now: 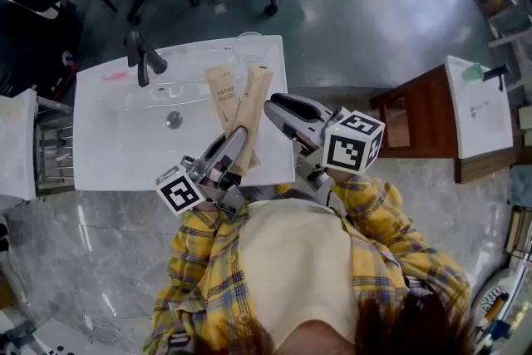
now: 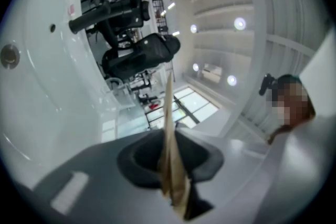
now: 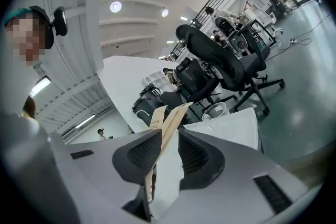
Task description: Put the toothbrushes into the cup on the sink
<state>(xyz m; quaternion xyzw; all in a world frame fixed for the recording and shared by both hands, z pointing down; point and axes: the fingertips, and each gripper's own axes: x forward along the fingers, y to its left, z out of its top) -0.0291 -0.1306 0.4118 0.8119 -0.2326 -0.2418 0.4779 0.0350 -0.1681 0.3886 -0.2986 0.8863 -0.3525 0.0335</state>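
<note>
I read the left gripper (image 2: 170, 159) as clenched: its fingers pinch the lower end of a brown paper toothbrush packet (image 1: 256, 96), seen edge-on. The right gripper (image 3: 169, 150) is released; its fingers stand either side of what I judge is the same packet, with a gap on one side. A second packet (image 1: 221, 91) crosses just left of it at head-view centre, over the sink (image 1: 108, 145). The cup (image 1: 249, 46) is clear and sits upper centre. I rate the packets light, thin and bendy, best pinched on the flat faces near mid-length. The cup looks easy to tip
</note>
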